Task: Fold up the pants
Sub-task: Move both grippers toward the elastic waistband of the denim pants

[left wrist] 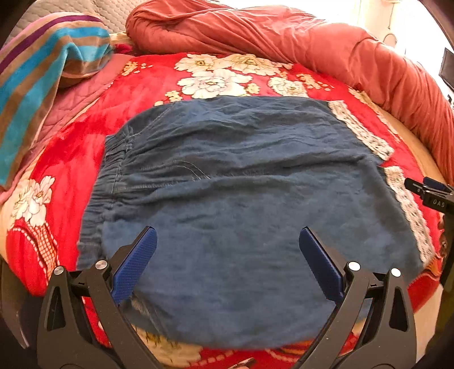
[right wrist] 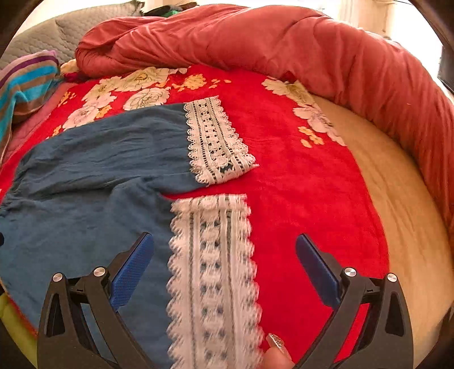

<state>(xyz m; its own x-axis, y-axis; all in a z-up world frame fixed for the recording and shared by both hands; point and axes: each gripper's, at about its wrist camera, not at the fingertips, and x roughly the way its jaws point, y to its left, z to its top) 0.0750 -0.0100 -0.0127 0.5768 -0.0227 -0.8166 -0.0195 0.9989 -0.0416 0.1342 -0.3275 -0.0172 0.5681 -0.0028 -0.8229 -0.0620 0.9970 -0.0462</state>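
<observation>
Left gripper: blue-padded jaws spread wide, nothing between them, held above the near part of the pants. Lower frame of the gripper cut off by the bottom edge.

Right gripper: jaws likewise spread wide and empty, poised over the near lace cuff, which is motion-blurred. In the left wrist view only a black-and-blue tip of it enters at the right edge, bearing pale lettering that reads roughly "GAS", partly cut off.

Fingertip: one finger with a glittery nail, bottom edge of the right wrist view, just beside the near cuff; the rest of the hand is out of frame.

Pants: blue, wrinkled, lying flat on the red floral blanket; elastic waistband to the left, two legs ending in white lace to the right. Far lace cuff lies sharp and flat, apart from the near one, red blanket showing between. Near hem of the pants is blurred in the left wrist view.

Surroundings: rolled salmon-red duvet along the far and right sides; striped towel at left; grey quilted surface behind. Bright window area top right is blown out.
</observation>
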